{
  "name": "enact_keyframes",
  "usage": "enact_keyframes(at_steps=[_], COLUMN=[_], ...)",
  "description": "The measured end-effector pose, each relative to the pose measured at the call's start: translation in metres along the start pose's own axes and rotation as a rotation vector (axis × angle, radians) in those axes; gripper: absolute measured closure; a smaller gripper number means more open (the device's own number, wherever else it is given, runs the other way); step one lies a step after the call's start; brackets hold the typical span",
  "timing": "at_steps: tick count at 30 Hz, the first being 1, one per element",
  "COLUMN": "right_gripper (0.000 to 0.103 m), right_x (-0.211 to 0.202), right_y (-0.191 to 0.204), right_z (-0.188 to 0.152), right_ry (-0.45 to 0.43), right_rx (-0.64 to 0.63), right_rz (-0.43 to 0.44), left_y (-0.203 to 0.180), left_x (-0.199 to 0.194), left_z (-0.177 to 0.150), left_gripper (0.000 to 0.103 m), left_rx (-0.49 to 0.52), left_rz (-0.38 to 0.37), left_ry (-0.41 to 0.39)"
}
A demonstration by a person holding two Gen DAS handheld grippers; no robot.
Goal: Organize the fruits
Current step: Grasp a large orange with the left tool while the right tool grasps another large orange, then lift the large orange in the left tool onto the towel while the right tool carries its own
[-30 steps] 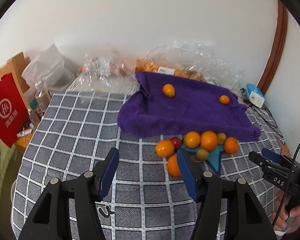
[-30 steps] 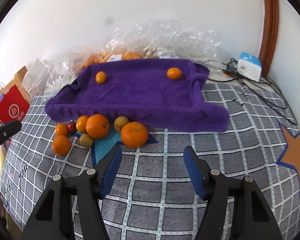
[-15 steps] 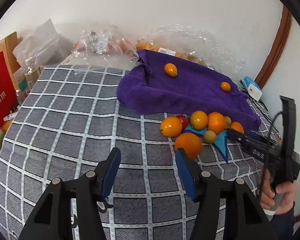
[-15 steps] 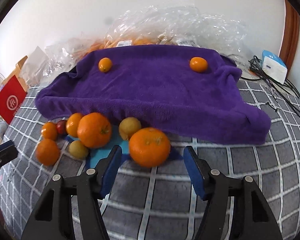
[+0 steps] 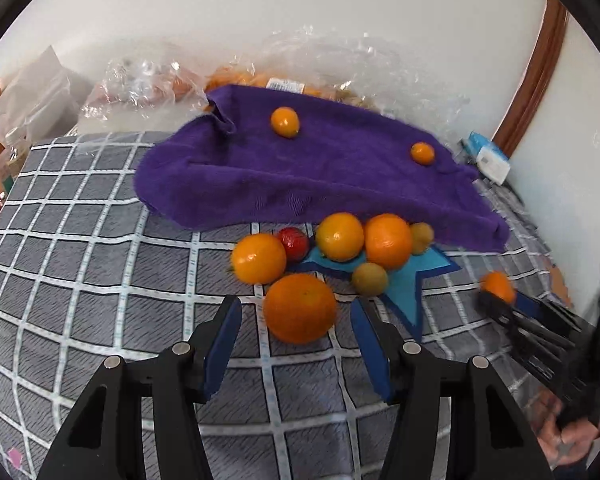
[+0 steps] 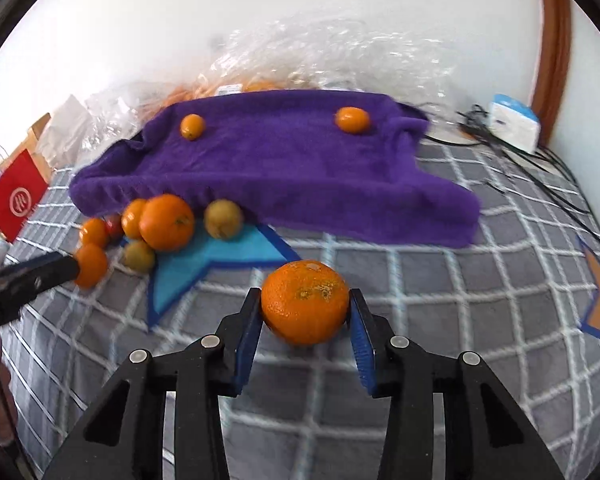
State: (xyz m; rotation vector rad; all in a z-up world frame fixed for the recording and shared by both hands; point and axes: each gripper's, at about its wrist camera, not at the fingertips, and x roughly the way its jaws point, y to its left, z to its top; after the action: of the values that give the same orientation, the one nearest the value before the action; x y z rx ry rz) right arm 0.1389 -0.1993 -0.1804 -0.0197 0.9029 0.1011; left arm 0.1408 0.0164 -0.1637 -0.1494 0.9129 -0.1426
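My right gripper [image 6: 305,316] is shut on a large orange [image 6: 305,301], held just above the checked cloth; it also shows in the left wrist view [image 5: 497,285]. My left gripper [image 5: 296,320] is open, its jaws on either side of another large orange [image 5: 300,307] lying on the cloth, not touching it. Behind lie several loose fruits: oranges [image 5: 388,241], a red fruit [image 5: 293,242] and small greenish fruits [image 5: 370,278]. Two small oranges [image 5: 285,121] [image 5: 422,153] sit on the purple towel [image 5: 300,176].
Clear plastic bags [image 5: 148,84] with more fruit lie behind the towel by the wall. A red paper bag [image 6: 16,196] stands at the left. A white charger box [image 6: 514,122] and black cables [image 6: 540,176] lie at the right. A blue star [image 6: 204,264] is printed on the cloth.
My right gripper has closed on the large orange and drawn it back from the pile. My left gripper has moved forward so the other large orange now lies between its open jaws.
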Motion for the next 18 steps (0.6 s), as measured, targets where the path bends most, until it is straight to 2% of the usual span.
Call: enact_keyframes(at_steps=[2, 4, 7, 13, 18], right_gripper=[0.061, 0.061, 0.061, 0.061, 0.059], right_x=[-0.003, -0.006, -0.006, -0.001, 0.001], right_y=[-0.004, -0.005, -0.004, -0.001, -0.001], right_z=[-0.006, -0.01, -0.011, -0.011, -0.01], right_ry=[0.008, 0.007, 0.008, 0.016, 0.019], right_rx=[0.004, 0.006, -0.006, -0.015, -0.01], right_rz=[-0.001, 0.006, 0.017, 0.007, 0.002], left_y=[-0.002, -0.002, -0.003, 0.014, 0.018], left_x=[0.01, 0.013, 0.012, -0.004, -0.007], left_z=[0.0, -0.001, 0.0, -0.007, -0.016], left_gripper=[0.048, 0.05, 0.065, 0.065, 0.064], left_rx=[-0.002, 0.001, 0.023, 0.007, 0.05], left_rz=[0.044, 0.055, 0.049, 0.062, 0.09], left_ry=[0.021, -0.01, -0.008, -0.011, -0.028])
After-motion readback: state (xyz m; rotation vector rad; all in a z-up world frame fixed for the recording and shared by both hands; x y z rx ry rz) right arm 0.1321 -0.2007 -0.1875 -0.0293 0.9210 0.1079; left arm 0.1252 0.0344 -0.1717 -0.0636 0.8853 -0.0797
